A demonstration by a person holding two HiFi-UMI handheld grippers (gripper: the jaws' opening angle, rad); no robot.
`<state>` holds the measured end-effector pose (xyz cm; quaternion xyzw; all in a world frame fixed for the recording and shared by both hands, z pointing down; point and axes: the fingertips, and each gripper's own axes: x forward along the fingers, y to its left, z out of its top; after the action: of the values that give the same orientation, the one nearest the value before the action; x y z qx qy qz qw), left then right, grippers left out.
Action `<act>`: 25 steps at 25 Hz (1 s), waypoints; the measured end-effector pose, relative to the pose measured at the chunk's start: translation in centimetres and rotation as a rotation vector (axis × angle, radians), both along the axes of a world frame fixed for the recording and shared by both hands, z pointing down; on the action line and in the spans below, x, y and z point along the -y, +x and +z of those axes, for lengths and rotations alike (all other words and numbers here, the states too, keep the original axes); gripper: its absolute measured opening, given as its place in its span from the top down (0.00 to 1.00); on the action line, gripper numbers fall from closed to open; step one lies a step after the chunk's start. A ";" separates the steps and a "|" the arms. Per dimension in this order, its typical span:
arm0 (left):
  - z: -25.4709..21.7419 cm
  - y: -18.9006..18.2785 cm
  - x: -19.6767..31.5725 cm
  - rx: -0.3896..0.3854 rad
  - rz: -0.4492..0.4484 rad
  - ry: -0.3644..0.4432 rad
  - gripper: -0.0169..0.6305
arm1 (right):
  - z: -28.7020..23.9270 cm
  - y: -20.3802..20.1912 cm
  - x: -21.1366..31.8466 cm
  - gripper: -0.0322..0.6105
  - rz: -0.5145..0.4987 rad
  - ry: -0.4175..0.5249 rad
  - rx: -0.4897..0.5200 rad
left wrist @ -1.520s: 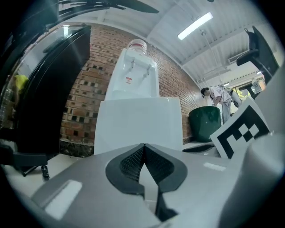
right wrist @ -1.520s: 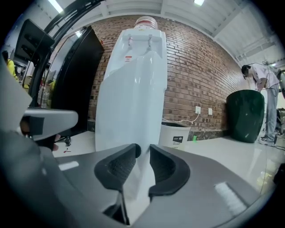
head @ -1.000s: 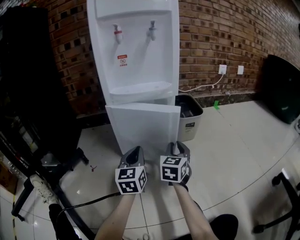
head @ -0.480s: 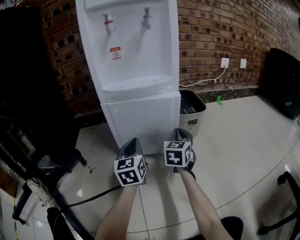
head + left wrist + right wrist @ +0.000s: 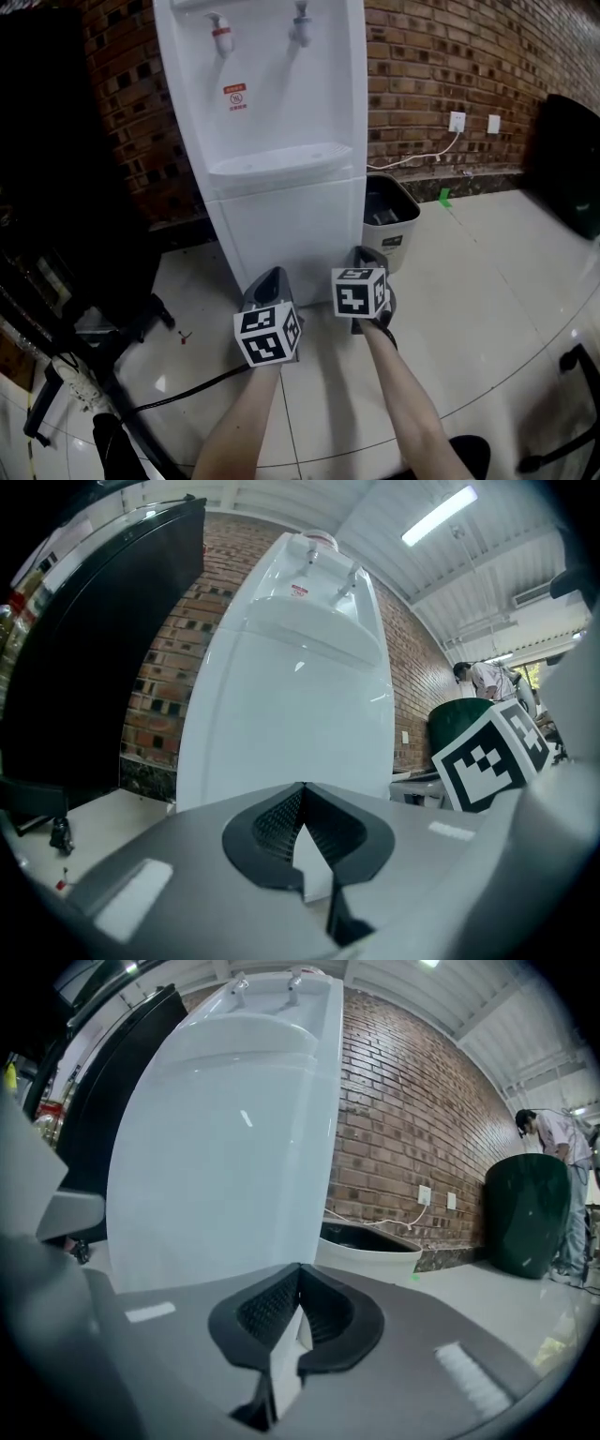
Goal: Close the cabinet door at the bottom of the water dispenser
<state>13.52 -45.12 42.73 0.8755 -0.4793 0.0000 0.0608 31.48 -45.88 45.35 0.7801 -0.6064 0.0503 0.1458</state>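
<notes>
The white water dispenser (image 5: 272, 122) stands against the brick wall. Its bottom cabinet door (image 5: 291, 234) lies flush with the body. In both gripper views the door (image 5: 281, 733) (image 5: 216, 1194) fills the space straight ahead. My left gripper (image 5: 273, 275) hovers low in front of the door, shut, with nothing between its jaws (image 5: 302, 787). Beside it, near the door's right edge, my right gripper (image 5: 366, 251) is also shut and empty (image 5: 300, 1267). Whether either tip touches the door is hidden.
A grey waste bin (image 5: 390, 220) stands right of the dispenser, a wall socket (image 5: 457, 121) with a cable behind it. A tall black unit (image 5: 56, 187), a chair base (image 5: 112, 328) and a floor cable (image 5: 178, 398) are at the left. A person (image 5: 562, 1147) stands by a dark bin (image 5: 525, 1213).
The cabinet door stood ajar a second ago and has swung flush against the dispenser. Both grippers have moved forward toward it.
</notes>
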 end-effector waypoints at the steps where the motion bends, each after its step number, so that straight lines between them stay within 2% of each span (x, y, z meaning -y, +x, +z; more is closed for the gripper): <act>1: 0.0 0.1 0.1 -0.001 0.001 0.001 0.95 | 0.0 0.0 0.2 0.95 0.000 -0.001 -0.002; 10: 0.1 0.0 0.2 -0.022 -0.005 -0.005 0.95 | -0.2 -1.2 0.4 0.95 -0.004 0.011 0.023; 16: -1.5 -0.7 -0.8 -0.065 -0.027 0.001 0.95 | -1.8 -2.6 -1.3 0.95 -0.022 0.040 0.034; 22: -3.9 -2.9 -6.7 -0.144 -0.036 0.011 0.95 | -5.6 -7.1 -7.3 0.95 -0.083 0.144 0.108; 25: -5.2 -4.5 -10.7 -0.080 -0.025 0.059 0.95 | -7.6 -9.2 -12.5 0.95 -0.114 0.201 0.112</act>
<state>9.01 -34.43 37.52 0.8701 -0.4873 -0.0501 0.0539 22.23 -33.41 37.78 0.7511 -0.6588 0.0242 0.0353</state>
